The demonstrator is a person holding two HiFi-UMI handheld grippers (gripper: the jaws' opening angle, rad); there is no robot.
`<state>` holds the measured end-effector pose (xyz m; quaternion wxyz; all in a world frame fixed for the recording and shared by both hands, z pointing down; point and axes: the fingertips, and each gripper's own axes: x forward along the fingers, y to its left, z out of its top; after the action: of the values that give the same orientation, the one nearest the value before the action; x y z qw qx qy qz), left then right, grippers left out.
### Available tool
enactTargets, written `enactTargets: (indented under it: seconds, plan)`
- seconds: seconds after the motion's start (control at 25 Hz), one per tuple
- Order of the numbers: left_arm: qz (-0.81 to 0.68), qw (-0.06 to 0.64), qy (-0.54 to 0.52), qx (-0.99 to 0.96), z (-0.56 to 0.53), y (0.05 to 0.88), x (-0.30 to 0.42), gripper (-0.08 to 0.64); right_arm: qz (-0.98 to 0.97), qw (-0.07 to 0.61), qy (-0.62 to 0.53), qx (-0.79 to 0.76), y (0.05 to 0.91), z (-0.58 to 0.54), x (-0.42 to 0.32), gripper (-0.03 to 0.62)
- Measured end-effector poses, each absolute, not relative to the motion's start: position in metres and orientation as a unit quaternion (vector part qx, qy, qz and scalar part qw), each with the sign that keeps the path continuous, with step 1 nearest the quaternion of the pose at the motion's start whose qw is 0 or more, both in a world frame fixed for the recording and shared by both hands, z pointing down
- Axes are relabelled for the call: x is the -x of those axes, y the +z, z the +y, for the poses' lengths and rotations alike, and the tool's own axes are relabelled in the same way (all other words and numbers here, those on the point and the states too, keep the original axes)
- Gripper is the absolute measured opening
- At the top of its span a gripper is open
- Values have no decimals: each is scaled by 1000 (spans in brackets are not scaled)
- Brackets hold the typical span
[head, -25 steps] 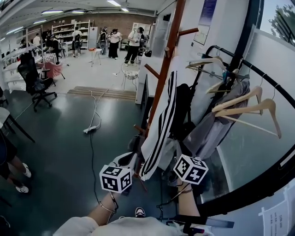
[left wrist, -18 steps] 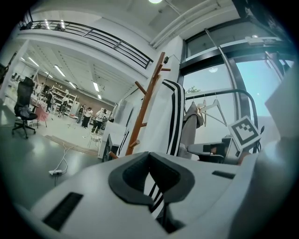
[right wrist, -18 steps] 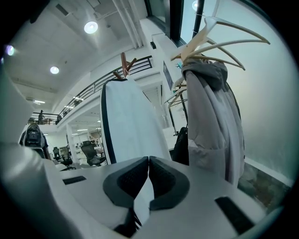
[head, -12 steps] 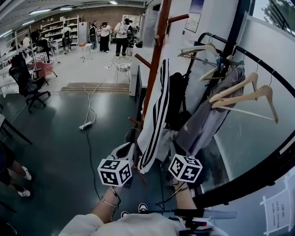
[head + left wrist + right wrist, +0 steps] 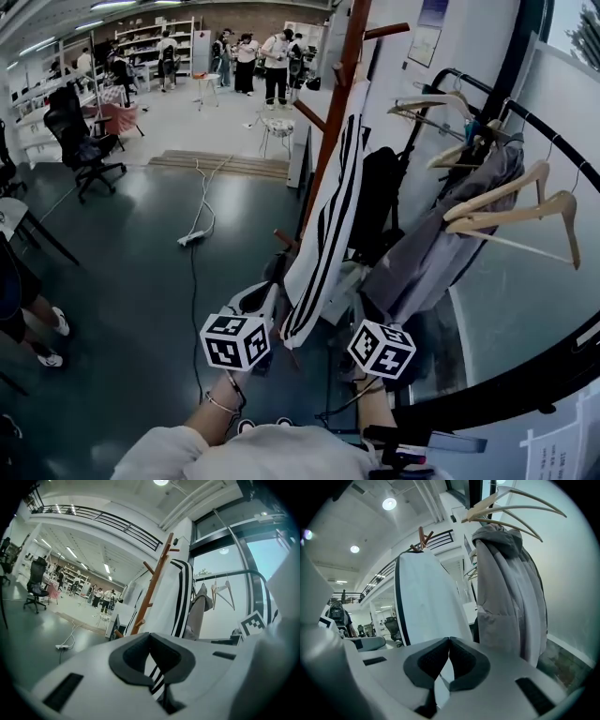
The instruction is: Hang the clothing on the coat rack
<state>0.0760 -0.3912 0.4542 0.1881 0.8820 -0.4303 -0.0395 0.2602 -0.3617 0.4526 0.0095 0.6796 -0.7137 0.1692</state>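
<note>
Head view first: the white striped jacket hangs from high on the wooden coat rack, its hem down low. The left gripper is in at the hem. The right gripper is near it on the other side, under a grey garment that hangs on the black clothes rail beside bare wooden hangers.

Over to the left gripper view: the jaws are together with the tips meeting, and black-and-white striped cloth is caught between the pads. It is clamped on the jacket, which rises straight ahead against the rack.

Right gripper view now: the jaws are closed here too, with a fold of the jacket's white cloth pinched between the pads. The white panel with its dark edge stands right in front, the grey garment is to its right, and the hangers are above.
</note>
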Motion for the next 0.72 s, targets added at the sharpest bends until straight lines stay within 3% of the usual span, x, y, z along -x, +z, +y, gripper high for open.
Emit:
enactTargets:
  seconds: [0.72]
  plan:
    - [-453,174,-38,-873,-406,449,-80,8,-725,12,158,-671,449,-383,-278,23]
